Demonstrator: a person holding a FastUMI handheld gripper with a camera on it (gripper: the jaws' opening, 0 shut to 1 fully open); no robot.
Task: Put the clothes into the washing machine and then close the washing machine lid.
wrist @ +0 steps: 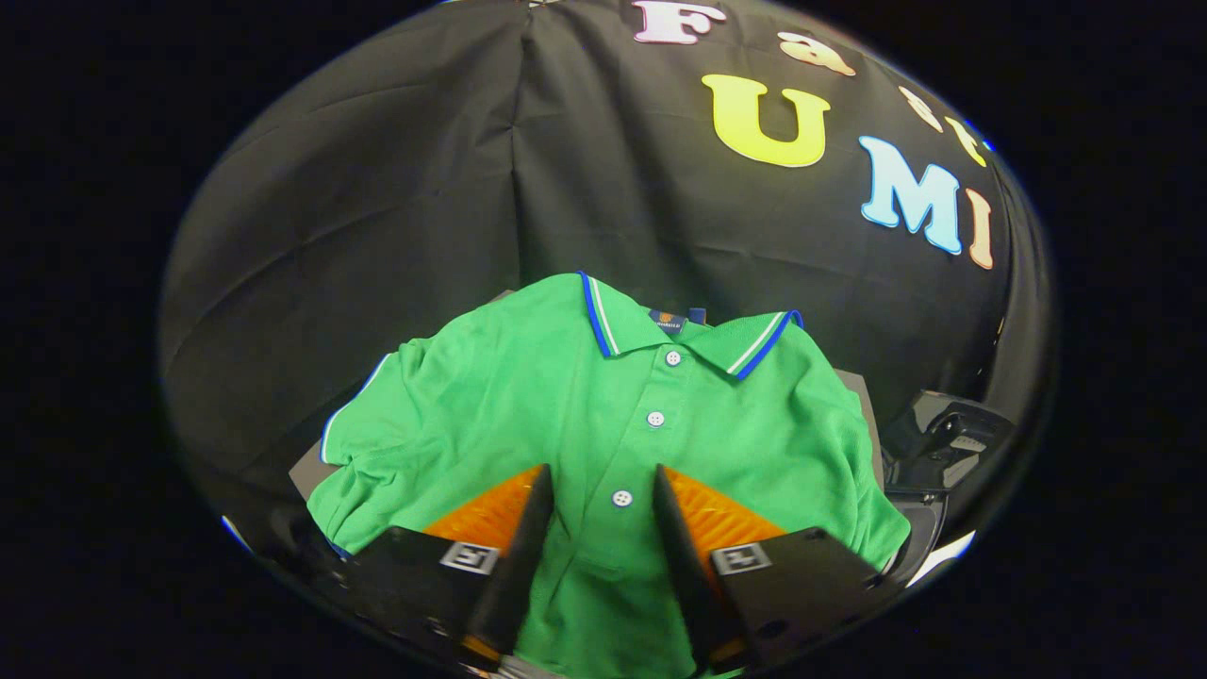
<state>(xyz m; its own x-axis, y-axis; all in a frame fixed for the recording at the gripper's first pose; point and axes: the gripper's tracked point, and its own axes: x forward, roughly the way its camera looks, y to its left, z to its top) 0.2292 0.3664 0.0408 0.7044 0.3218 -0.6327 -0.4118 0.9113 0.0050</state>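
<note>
A green polo shirt (pixel 528 405) with a blue-and-white trimmed collar lies spread, front up, on a grey surface (pixel 863 401). Its collar points away from me toward the black cloth wall. My gripper (pixel 602 471) stands open right over the shirt's button placket. One finger is on each side of the placket, and the lowest button (pixel 621 497) sits between them. The cloth between the fingers looks flat and unpinched. The shirt's lower part is hidden under the fingers.
Beyond the shirt's right sleeve stands a dark glossy object (pixel 948 438) with a curved rim; I cannot tell what it is. The black cloth wall rises close behind the shirt's collar. The grey surface's edge shows past the left sleeve (pixel 306 467).
</note>
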